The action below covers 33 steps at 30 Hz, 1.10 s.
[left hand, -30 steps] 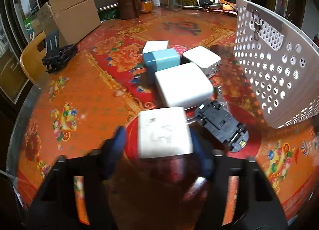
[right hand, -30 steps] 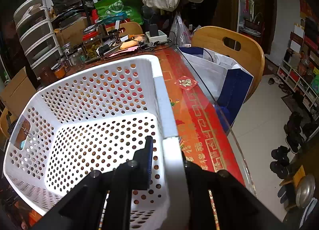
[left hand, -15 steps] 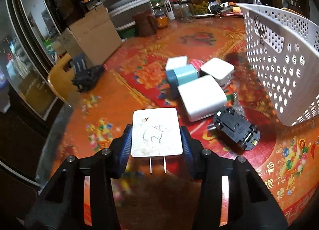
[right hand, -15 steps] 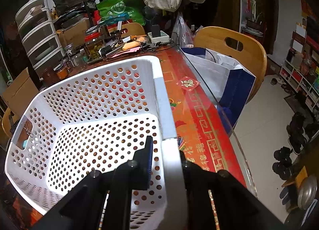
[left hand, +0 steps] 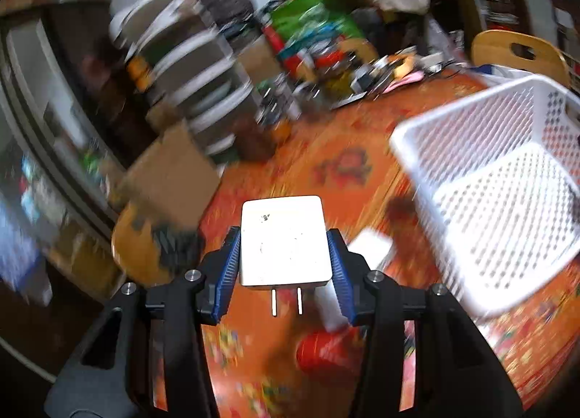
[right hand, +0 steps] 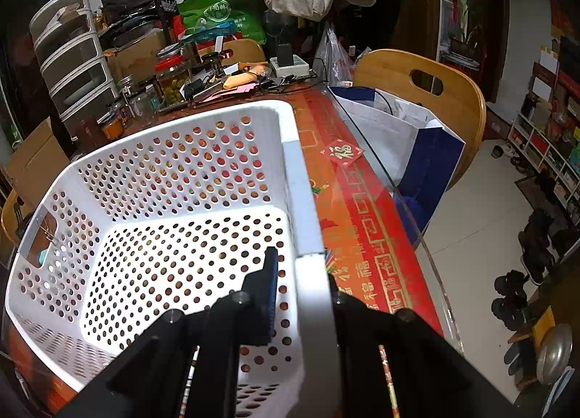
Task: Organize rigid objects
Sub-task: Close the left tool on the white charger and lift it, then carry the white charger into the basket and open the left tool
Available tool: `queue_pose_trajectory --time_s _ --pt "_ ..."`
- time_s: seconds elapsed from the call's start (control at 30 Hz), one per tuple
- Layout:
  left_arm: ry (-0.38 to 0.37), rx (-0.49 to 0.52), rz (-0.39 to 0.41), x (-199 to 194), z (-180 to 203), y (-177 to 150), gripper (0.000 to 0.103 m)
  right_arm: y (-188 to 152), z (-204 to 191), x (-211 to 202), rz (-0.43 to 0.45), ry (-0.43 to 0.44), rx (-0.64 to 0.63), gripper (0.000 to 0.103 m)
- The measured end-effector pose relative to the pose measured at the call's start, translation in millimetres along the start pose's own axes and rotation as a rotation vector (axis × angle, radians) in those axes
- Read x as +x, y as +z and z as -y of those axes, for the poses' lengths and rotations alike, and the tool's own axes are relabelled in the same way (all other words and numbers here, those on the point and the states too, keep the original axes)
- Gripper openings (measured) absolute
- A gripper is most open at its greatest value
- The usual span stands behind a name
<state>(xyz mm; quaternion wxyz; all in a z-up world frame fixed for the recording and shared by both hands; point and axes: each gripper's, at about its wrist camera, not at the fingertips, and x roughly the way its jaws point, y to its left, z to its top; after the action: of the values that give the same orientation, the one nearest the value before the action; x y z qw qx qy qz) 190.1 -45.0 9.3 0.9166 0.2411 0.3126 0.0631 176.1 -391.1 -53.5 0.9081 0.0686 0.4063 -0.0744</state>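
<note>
The left tongs (left hand: pixel 284 260) are raised off the desk, their blue ribbed pads (left hand: pixel 229 266) pressed on both sides of a white plug adapter (left hand: pixel 284 241) whose two prongs point toward 6 o'clock. The right tongs (right hand: pixel 302 282) are clamped across the white basket's rim (right hand: pixel 304 222), one finger inside the wall, the other outside.

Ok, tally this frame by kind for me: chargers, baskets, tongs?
Charger: 1, shut in the left tongs; white blurs beneath it are too smeared to count.
Basket: 1, nothing inside, rim clamped by the right tongs.
Tongs: 2.
Total: 4.
</note>
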Motion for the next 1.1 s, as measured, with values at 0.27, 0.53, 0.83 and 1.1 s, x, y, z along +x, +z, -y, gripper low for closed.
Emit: queue_pose_trajectory --time_s 0.27,0.53,0.83,1.1 --pt "-0.144 0.327 -0.138 52.4 108.5 82.6 0.044 0.2 1.6 0.2 0.0 0.008 0.01 0.01" --pt "-0.176 0.624 -0.38 122.0 195.4 67.0 0.044 0.2 -0.1 0.4 -0.003 -0.002 0.0 0.01" --pt "-0.118 0.807 -0.489 148.5 225.3 58.6 0.045 0.5 -2.4 0.0 0.002 -0.009 -0.017 0.01" --pt "-0.143 0.759 -0.355 123.4 227.8 80.1 0.098 1.7 -2.6 0.4 0.002 -0.005 -0.018 0.01"
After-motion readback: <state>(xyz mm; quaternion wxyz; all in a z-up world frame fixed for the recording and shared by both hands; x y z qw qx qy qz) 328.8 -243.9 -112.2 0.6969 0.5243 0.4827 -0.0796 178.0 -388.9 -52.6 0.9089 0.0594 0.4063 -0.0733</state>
